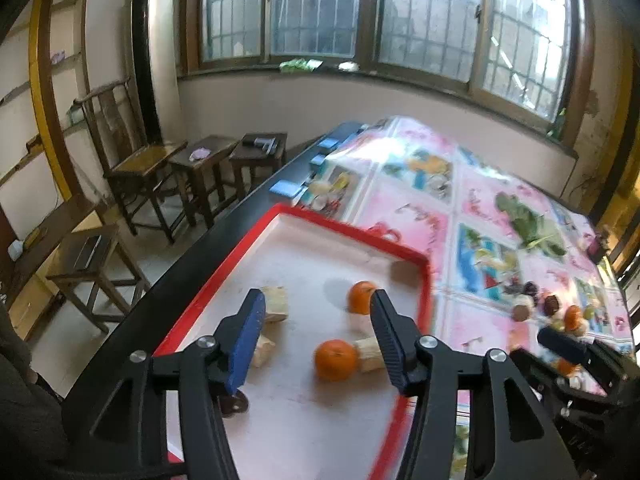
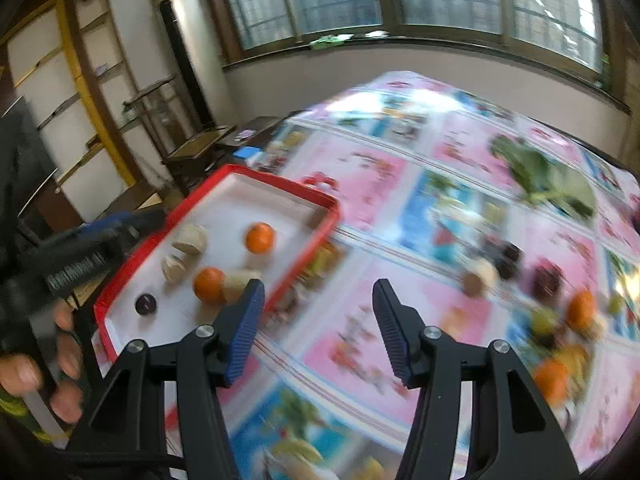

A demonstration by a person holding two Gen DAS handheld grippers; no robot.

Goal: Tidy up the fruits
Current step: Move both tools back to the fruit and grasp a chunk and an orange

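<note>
Red-rimmed tray [image 1: 352,229] — set at the left edge of the worktop [image 1: 472,216], which is covered by a pink-and-blue picture cloth. Within it are counted two oranges [image 1: 335,359], several pale cut chunks [image 1: 275,303] and one dark round fruit [image 2: 145,304].

Left claw [image 1: 318,338] — held above the tray, jaws spread, nothing between the pads; the near orange and one pale chunk are seen through the gap but are not touched.

Right claw [image 2: 318,330] — held over the bare cloth beside the tray's right rim, jaws likewise spread and empty.

Loose fruit pile [image 2: 560,320] — gathered toward the worktop's right edge: oranges, dark fruits, greenish and brown pieces, all blurred. Leafy greens [image 1: 532,220] are laid further back on the cloth.

Surroundings — blue pads [image 1: 285,189] along the worktop's left edge; wooden chair [image 1: 132,152] and stools beyond it; tall standing unit in the corner; barred windows behind.

Noted by view: the dark fruit is shown whole only by the right wrist camera, where a hand [image 2: 36,368] gripping the left tool's handle is also seen; in the left view that fruit is largely hidden behind a claw finger.
</note>
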